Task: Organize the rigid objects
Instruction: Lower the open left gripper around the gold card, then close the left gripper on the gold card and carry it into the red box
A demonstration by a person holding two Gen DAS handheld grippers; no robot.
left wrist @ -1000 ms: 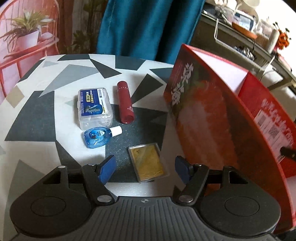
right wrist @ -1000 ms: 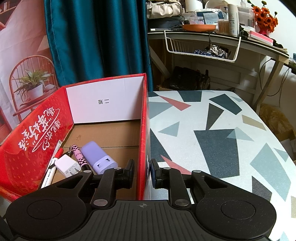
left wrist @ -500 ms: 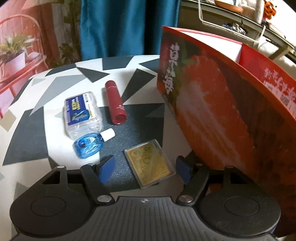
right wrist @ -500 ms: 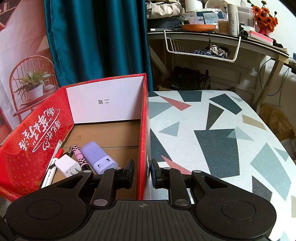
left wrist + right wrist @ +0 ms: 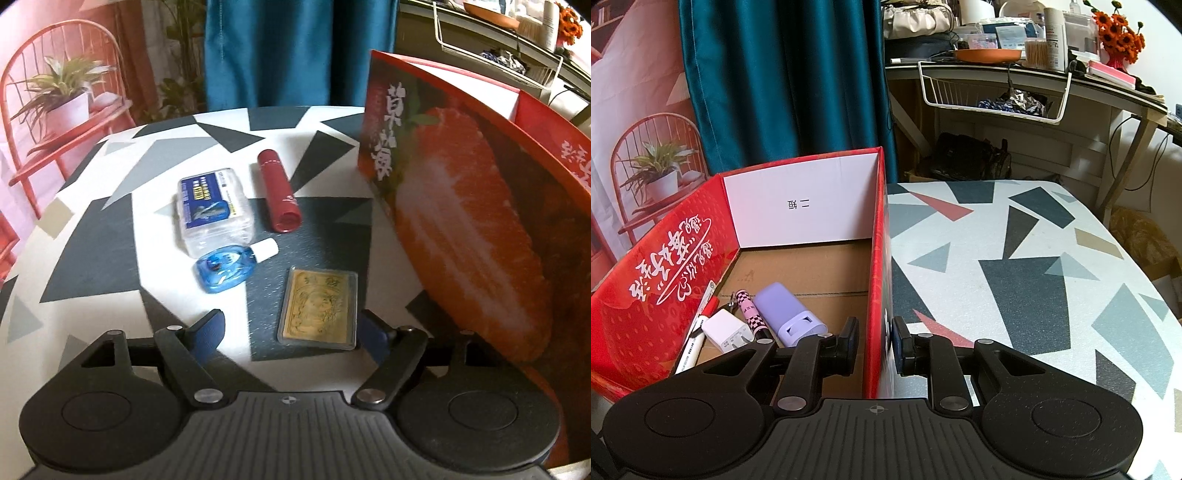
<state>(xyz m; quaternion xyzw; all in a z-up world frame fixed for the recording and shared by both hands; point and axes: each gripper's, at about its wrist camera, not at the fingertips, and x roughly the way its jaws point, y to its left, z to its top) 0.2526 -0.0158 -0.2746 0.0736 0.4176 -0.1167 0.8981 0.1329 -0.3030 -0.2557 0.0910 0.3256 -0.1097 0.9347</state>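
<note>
- On the left part of the bench (image 5: 92, 258), four things are not yet packed: a clear plastic case (image 5: 212, 212) with a blue label, a small blue bottle (image 5: 225, 267) with a white cap just near of it, a dark red tube (image 5: 279, 195) to their right, and a gold card (image 5: 319, 308) in a clear sleeve nearest the camera.
- The left claw (image 5: 291, 328) is spread wide and empty, its blue pads either side of the gold card's near end but apart from it; that card looks like the next pick.
- Right of these stands the red box (image 5: 461, 229), its printed outer wall facing the loose things.
- Inside the box, in the right wrist view, already lie a lilac cylinder (image 5: 788, 312), a checkered tube (image 5: 751, 314), a white charger (image 5: 726, 330) and a marker pen (image 5: 698, 326).
- The right claw (image 5: 874, 341) is narrowed onto the box's right wall, seemingly steadying it.
- My reading: roughly half done, four things in and four left.
- The bench right of the box carries nothing.
</note>
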